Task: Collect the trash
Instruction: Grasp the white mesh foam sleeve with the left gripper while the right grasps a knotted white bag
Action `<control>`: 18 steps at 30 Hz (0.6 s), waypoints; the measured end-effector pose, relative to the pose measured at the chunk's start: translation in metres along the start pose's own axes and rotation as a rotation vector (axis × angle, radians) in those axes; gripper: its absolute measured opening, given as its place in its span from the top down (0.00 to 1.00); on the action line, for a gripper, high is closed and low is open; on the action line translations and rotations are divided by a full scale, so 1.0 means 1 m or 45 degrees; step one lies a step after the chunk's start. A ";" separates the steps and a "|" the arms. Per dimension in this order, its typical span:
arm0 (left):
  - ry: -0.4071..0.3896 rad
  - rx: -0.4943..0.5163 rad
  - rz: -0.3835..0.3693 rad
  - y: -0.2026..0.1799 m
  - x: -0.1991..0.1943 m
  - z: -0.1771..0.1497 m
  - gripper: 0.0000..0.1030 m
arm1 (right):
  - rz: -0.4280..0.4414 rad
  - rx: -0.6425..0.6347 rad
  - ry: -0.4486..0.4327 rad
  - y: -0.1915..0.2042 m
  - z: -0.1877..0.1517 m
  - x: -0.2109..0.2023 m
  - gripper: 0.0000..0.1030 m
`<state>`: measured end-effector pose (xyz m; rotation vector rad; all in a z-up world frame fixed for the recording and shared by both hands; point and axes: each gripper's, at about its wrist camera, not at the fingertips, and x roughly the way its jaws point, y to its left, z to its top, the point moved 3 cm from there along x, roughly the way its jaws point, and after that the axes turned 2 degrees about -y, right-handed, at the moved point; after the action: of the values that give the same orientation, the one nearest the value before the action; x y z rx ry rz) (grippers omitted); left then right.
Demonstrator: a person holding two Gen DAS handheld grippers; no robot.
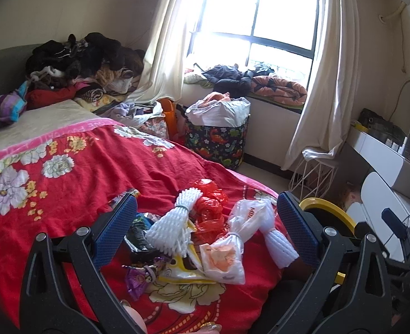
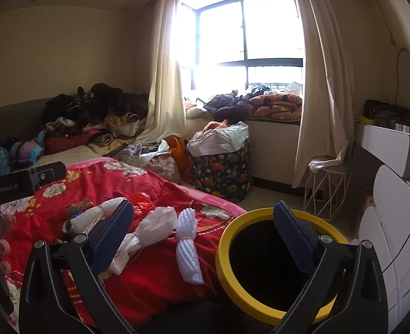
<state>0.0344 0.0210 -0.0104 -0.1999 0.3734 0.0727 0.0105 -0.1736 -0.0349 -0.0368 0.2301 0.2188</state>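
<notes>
Left wrist: both grippers (image 1: 205,225) (image 2: 203,228) spread, empty, trash pile (image 1: 202,233) unpicked on red bedspread (image 1: 79,183), yellow-rimmed bin (image 2: 260,261) beside bed, contents unseen.

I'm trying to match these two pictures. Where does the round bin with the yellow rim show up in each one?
Left wrist view: only an arc of the round yellow-rimmed bin shows, lower right, behind the open left gripper's right finger.
Right wrist view: its whole dark opening and rim sit bottom centre-right, beside the red floral bedspread, partly behind the open right gripper.
Shared landmark: the dinosaur-print laundry basket below the window.
</notes>
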 end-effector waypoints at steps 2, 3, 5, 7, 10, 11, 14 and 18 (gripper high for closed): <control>0.009 -0.004 0.023 0.007 0.003 0.000 0.10 | 0.032 -0.014 0.029 0.006 0.002 0.006 0.06; 0.013 -0.008 0.030 0.011 0.005 0.000 0.10 | 0.051 -0.021 0.039 0.011 0.002 0.006 0.06; 0.028 -0.021 0.044 0.019 0.008 0.000 0.10 | 0.084 -0.041 0.060 0.020 0.002 0.011 0.06; 0.044 -0.035 0.063 0.028 0.012 0.000 0.10 | 0.127 -0.046 0.087 0.028 0.003 0.016 0.06; 0.052 -0.047 0.095 0.041 0.018 0.003 0.10 | 0.178 -0.044 0.127 0.043 0.006 0.025 0.06; 0.054 -0.053 0.093 0.046 0.019 0.004 0.10 | 0.195 -0.044 0.140 0.046 0.007 0.029 0.06; 0.057 -0.064 0.108 0.059 0.023 0.007 0.10 | 0.238 -0.032 0.187 0.056 0.010 0.043 0.06; 0.046 -0.074 0.109 0.076 0.027 0.011 0.10 | 0.298 0.009 0.266 0.074 0.009 0.061 0.06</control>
<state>0.0556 0.0987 -0.0241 -0.2429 0.4164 0.1643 0.0545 -0.0881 -0.0414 -0.0255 0.4439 0.4479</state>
